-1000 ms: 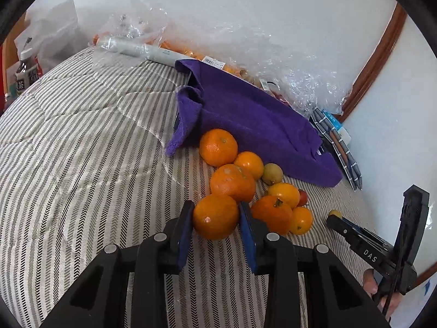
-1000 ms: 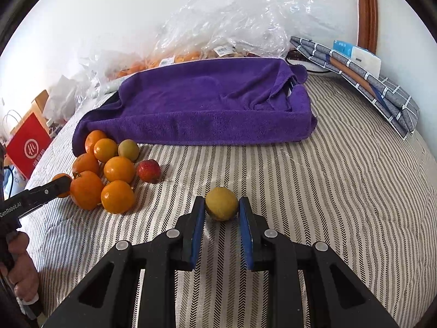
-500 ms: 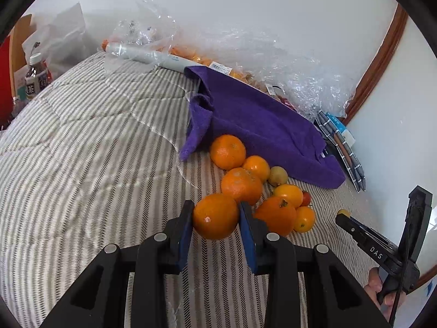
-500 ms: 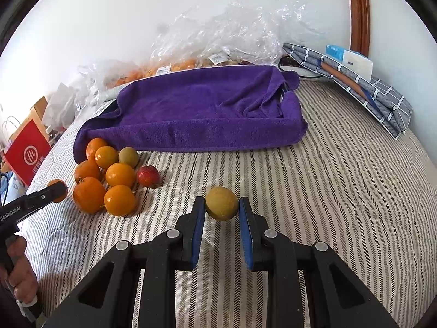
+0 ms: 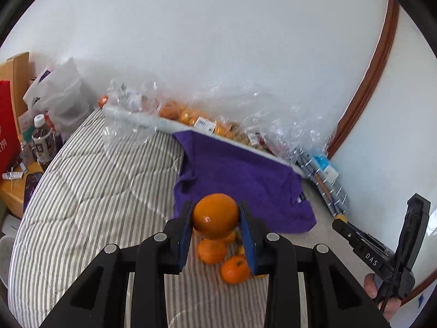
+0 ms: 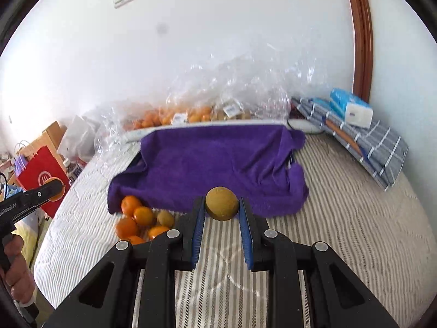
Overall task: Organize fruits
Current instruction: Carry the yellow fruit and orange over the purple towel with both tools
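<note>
The left gripper [image 5: 215,228] is closed on a round orange mandarin [image 5: 215,216], pinched between its blue-padded jaws and held up above the bed. The right gripper [image 6: 221,220] clamps a small round yellow-green fruit [image 6: 221,203] in the same way, also clear of the surface.

Below both tools lies a grey-and-white striped quilted bedspread [image 6: 341,232]. A cluster of loose orange fruits [image 6: 136,222] sits on it ahead and to the left of the right gripper, touching the near edge of a rumpled purple towel [image 6: 218,161] draped over what appears to be a tray. Beyond the towel, crinkled clear plastic bags of fruit [image 6: 224,101] rest against the white wall [image 6: 218,41]. Ahead to the right of the right gripper lies a folded blue checked cloth [image 6: 377,147] with a blue-and-white tissue pack [image 6: 351,108] on it, beside a brown wooden door frame [image 6: 362,32]. To the far left, off the bed, stands a red paper bag [image 6: 41,175].
</note>
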`<state>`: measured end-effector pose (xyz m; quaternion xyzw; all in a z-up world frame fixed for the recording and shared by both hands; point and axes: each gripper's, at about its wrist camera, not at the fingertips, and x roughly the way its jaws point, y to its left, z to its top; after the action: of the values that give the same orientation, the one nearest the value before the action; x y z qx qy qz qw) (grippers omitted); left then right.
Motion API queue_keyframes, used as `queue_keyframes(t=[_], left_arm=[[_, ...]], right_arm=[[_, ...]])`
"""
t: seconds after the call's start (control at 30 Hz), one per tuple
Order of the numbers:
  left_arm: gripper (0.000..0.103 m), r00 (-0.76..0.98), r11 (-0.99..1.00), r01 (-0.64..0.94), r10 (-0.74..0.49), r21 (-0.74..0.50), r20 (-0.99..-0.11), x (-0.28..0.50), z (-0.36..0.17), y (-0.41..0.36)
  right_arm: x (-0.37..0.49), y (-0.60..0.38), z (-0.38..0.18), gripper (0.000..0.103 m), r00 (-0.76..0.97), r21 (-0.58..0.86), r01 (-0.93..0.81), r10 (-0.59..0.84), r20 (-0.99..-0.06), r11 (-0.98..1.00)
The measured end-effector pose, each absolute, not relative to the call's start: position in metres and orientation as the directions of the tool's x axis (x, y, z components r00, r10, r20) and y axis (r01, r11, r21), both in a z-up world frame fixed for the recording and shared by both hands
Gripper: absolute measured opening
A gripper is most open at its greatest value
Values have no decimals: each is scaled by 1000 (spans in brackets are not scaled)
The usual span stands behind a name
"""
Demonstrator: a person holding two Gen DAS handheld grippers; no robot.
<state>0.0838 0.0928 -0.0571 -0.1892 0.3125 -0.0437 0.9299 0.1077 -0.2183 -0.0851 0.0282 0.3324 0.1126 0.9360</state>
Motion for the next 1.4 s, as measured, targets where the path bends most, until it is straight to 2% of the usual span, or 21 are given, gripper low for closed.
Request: queue_keyframes(t=[0.27,0.6,1.07,1.4], left_arm=[[31,810,932,-43,-178,-359,-559,111,-37,86],[31,786,931,-44,-191,-361,-588,169,-44,64],[31,703,938,-55,-207,-342,-681,260,-101,50],[31,637,947,-61,-206,-315,-742,284,-145,45]], right_arm=[[121,-220,-48,25,788,131,-220,255,-560,967],[169,-227,-50,25,795,109,-201,227,-563,974],[246,-236,-105,25,759,102,-141,174,-628,985],[282,-232,-151,25,709,101,-106,146,-690,989]])
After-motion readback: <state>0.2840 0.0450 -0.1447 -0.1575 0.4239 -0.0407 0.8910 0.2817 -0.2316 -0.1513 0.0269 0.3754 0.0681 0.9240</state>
